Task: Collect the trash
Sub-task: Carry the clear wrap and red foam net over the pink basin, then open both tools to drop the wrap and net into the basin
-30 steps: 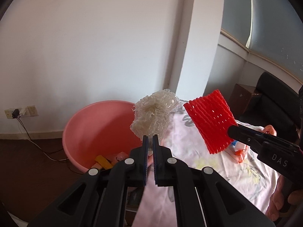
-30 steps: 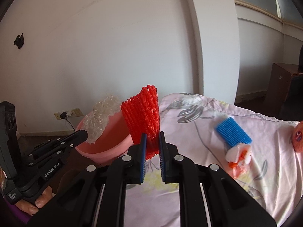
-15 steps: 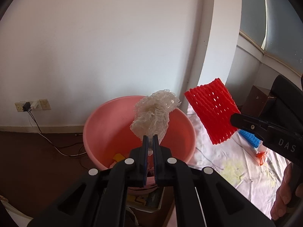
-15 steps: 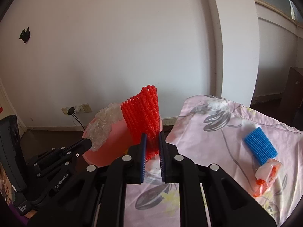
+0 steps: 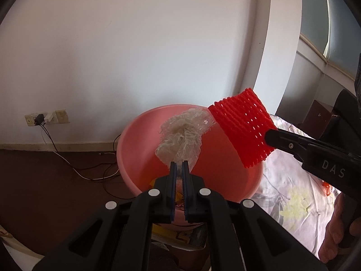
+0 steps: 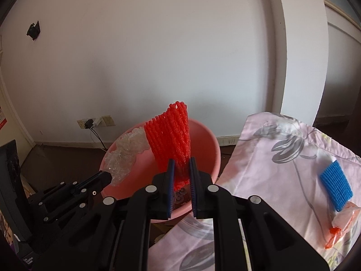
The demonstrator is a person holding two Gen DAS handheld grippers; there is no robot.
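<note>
1. Left hand-held gripper (image 5: 178, 169) clamped on the white net (image 5: 182, 135), held over the basin (image 5: 133, 149) near its middle.
2. Right hand-held gripper (image 6: 181, 164) clamped on the lower end of the red net (image 6: 171, 133), held above the basin's right side, close to the rim by the sheet (image 6: 270, 158).
3. Step in hand, by the look of it: dropping both nets into the basin.
4. To do well: bring the red net further over the bowl before letting go, since a light foam net near the rim could fall onto the sheet; lower both a little, then spread the jaws fully so the mesh does not snag on the pads.
5. Worth keeping the two nets apart on release; almost touching in the left view.
6. Only in the right view: blue net (image 6: 336, 187) and orange-and-white wrapper (image 6: 340, 221) lying on the sheet, not yet collected; also the left tool from the side.
7. Only in the left view: scraps already in the basin bottom (image 5: 155, 184), and part of a hand (image 5: 338, 237) holding the right tool.
</note>
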